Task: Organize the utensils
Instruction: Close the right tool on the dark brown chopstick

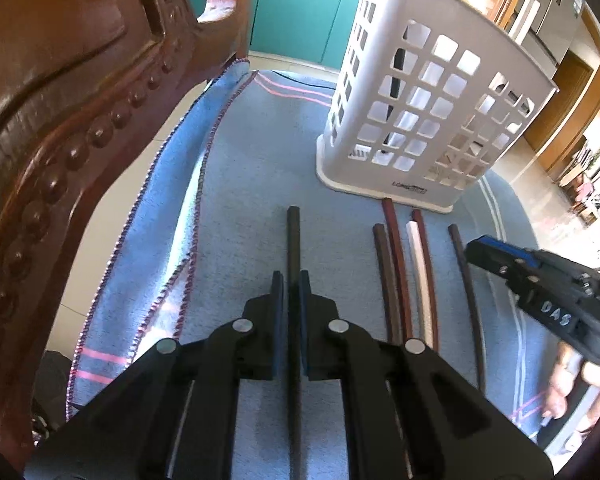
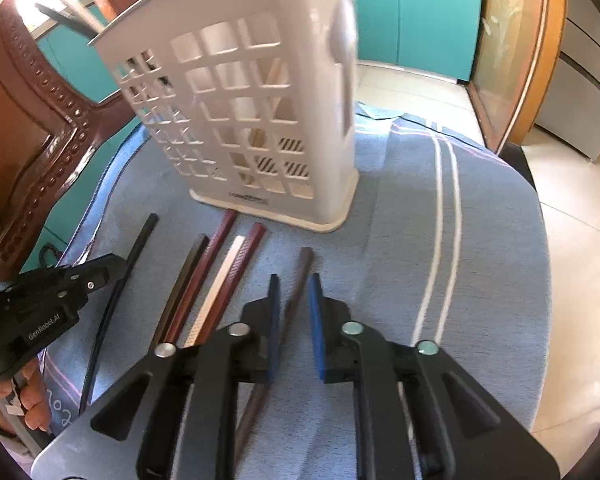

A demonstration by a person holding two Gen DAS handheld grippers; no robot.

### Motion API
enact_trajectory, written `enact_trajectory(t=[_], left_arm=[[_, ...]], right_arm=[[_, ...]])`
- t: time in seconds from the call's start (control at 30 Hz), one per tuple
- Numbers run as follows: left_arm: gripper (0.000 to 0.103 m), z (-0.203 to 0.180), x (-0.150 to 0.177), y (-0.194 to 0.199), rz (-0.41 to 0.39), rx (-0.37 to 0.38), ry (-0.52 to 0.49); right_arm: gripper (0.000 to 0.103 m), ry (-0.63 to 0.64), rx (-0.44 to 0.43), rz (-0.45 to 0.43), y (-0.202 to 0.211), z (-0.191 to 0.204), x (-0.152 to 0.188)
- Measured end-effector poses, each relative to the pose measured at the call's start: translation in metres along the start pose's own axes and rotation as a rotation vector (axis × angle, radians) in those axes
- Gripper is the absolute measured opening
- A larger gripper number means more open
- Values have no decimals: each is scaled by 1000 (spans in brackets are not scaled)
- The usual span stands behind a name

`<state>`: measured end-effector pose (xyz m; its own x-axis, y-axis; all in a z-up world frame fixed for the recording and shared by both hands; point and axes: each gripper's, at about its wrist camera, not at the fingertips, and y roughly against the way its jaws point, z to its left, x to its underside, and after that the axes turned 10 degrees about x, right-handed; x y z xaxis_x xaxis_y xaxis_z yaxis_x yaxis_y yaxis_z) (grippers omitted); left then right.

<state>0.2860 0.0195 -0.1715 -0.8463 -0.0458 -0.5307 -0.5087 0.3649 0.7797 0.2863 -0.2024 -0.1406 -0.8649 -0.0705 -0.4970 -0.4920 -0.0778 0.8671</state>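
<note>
"DAS" on right hand-held gripper [image 1: 474,250]; "GenRobot.AI" on left hand-held gripper [image 2: 114,270].

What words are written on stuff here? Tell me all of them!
"DAS": white letters on the right gripper.
"GenRobot.AI": on the left gripper.
Dark logo on the white basket base: too blurred to read.
Handwriting on the blue cloth, maybe "202": partly hidden.

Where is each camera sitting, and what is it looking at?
Left wrist: rides the left gripper, looking down along its fingers, shut on the black chopstick; a hand shows at right.
Right wrist: rides the right gripper, looking down at a brown chopstick between its open fingers; a hand shows at left.
Shared: the white basket, blue towel, and each other's gripper.
</note>
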Motion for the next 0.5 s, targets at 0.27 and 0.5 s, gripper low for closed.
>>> enact_trajectory(t=[0.27, 0.5], left_arm=[[21, -16, 1, -13, 1, -81, -53], [32, -39, 0, -25, 2, -219, -172]], right_arm=[[39, 47, 33, 24, -8, 12, 5], [40, 99, 126, 16, -9, 28, 12]])
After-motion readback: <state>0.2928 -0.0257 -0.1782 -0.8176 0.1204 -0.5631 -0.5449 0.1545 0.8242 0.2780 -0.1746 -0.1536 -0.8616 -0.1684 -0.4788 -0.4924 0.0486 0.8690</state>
